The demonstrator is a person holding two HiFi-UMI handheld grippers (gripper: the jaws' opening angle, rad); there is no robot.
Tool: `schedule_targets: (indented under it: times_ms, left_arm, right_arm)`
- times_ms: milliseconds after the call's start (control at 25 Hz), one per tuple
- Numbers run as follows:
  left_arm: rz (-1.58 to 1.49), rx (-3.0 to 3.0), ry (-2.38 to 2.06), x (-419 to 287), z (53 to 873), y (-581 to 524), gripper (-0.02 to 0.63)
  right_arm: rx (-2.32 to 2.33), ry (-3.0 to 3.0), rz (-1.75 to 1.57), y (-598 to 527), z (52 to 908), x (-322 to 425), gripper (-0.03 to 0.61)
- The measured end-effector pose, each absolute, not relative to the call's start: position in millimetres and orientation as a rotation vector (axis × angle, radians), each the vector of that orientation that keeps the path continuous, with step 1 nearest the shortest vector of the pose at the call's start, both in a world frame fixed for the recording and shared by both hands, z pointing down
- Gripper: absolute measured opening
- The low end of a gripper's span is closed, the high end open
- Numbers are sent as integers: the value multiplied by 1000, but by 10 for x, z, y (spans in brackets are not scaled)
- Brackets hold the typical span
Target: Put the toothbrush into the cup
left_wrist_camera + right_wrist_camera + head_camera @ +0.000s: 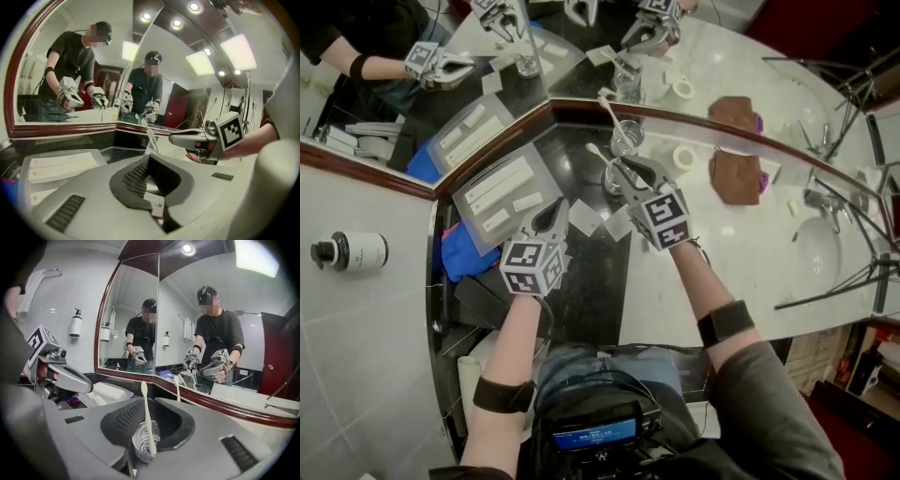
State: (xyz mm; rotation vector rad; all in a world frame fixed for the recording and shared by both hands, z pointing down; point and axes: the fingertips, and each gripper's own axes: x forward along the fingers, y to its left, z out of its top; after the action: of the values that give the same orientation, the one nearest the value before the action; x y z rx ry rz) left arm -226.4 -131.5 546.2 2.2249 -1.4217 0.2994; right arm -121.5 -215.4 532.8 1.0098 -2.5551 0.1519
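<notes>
A clear glass cup [617, 176] stands on the dark counter by the mirror corner. A white toothbrush [602, 156] stands in it, leaning, head up. In the right gripper view the cup [144, 440] and toothbrush [147, 413] sit between the jaws of my right gripper [149, 402], which are open and do not touch the brush. From the head view my right gripper [628, 174] reaches the cup from the right. My left gripper [554, 209] is shut with nothing in it, left of the cup, above a small white sachet [157, 206].
A clear tray [502, 192] with white packets lies at the left. More sachets [584, 219] lie on the dark counter. A white ring [683, 157], a brown cloth [736, 176], the sink [820, 255] and the tap [818, 201] are on the right. Mirrors [581, 56] close off the back.
</notes>
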Motion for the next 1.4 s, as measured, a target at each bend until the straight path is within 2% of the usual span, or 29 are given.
schedule_targets:
  times_ms: [360,800,1120,1400]
  left_arm:
    - [346,2219,-1448,-2260,5131,-958,2]
    - [414,2214,-1463,-2172,4981,-526,2]
    - [421,2215,-1478,-2092,4926,-324,2]
    - [408,2175,-1507,-2039,5003,-174,2]
  right_arm:
    - [1178,-2503,336,-1663,5022,-573,89]
    - [1397,-2386,576,-963,5040,595,28]
    - [1581,-2268,685,-589,5194,1480,18]
    - [1670,-2220,746,-394,5222,1962,17]
